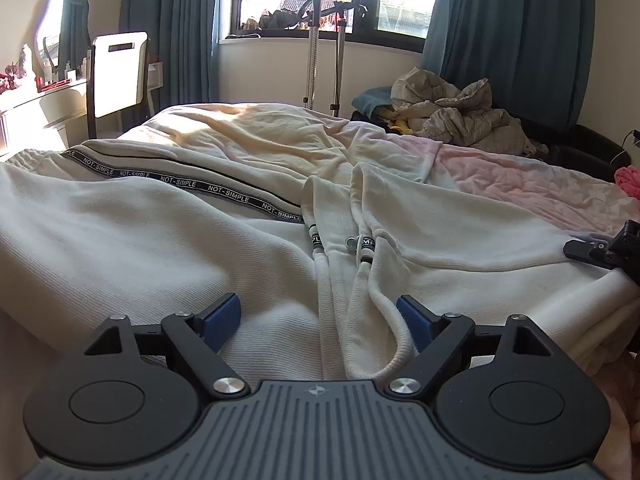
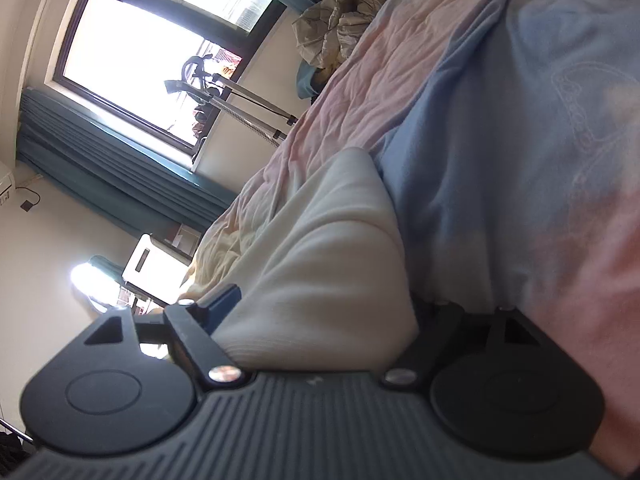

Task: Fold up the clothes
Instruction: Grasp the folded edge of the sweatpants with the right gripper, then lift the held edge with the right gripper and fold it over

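Left gripper (image 1: 320,316): jaws spread wide, gripping nothing, blue pads low over the cream ribbed knit garment with a black "NOT-SIMPLE" tape stripe (image 1: 140,236), which lies spread on the bed over a pink and pale-blue blanket (image 1: 520,184); one white drawstring cord (image 1: 394,320) loops against the right pad. Right gripper (image 2: 320,312): rolled sideways, jaws apart with a thick fold of the same cream garment (image 2: 320,264) between them; firm clamping cannot be told.

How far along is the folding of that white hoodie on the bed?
Early. The white hoodie lies spread on the bed, its drawstrings loose and no finished fold visible. In hand: the right tool has a wad of the white fabric between its jaws, while the left tool is open over the front. The folds themselves remain.
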`<state>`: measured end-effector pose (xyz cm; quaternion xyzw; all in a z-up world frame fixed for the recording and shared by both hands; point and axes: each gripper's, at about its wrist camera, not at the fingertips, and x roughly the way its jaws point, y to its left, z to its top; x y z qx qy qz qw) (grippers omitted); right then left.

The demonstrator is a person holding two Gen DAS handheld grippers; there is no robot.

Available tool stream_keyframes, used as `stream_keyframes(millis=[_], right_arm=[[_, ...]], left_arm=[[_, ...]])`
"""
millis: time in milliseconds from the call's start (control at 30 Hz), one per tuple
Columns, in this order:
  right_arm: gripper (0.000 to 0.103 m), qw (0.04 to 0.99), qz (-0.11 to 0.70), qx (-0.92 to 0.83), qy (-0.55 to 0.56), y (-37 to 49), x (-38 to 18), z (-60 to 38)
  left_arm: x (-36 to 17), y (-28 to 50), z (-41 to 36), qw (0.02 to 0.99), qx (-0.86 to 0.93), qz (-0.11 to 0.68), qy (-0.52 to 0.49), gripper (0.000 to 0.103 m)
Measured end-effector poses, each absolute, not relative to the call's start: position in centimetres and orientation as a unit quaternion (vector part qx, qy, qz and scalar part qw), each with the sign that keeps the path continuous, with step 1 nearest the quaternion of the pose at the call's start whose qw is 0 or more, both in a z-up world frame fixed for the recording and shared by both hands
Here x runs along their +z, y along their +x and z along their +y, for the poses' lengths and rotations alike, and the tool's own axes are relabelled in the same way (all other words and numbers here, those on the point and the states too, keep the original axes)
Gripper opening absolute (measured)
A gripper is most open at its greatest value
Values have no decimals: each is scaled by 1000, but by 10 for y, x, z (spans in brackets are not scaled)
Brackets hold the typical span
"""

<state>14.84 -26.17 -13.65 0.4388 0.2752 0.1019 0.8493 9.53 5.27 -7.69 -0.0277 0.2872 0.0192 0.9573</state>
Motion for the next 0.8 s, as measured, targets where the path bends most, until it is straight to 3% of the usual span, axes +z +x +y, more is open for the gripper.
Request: stream_keyframes(millis=[67, 167, 600, 700, 800], right_arm=[[54, 864, 271, 90, 415, 145, -129, -257], [36, 882, 250, 86, 390, 139, -115, -255], [31, 932, 164, 60, 316, 118, -56, -265], [31, 933, 159, 40, 320, 115, -46, -278], [31, 935, 145, 24, 322, 110, -36, -292]], left_arm=[[-77, 94, 52, 958, 17, 283, -29, 88], [-74, 90, 48, 961, 11, 277, -20, 88], [-33, 62, 21, 981, 28, 194, -1, 88], [-29, 80, 10, 975, 20, 220, -31, 88], [-34, 101, -23, 971, 14, 238, 12, 88]])
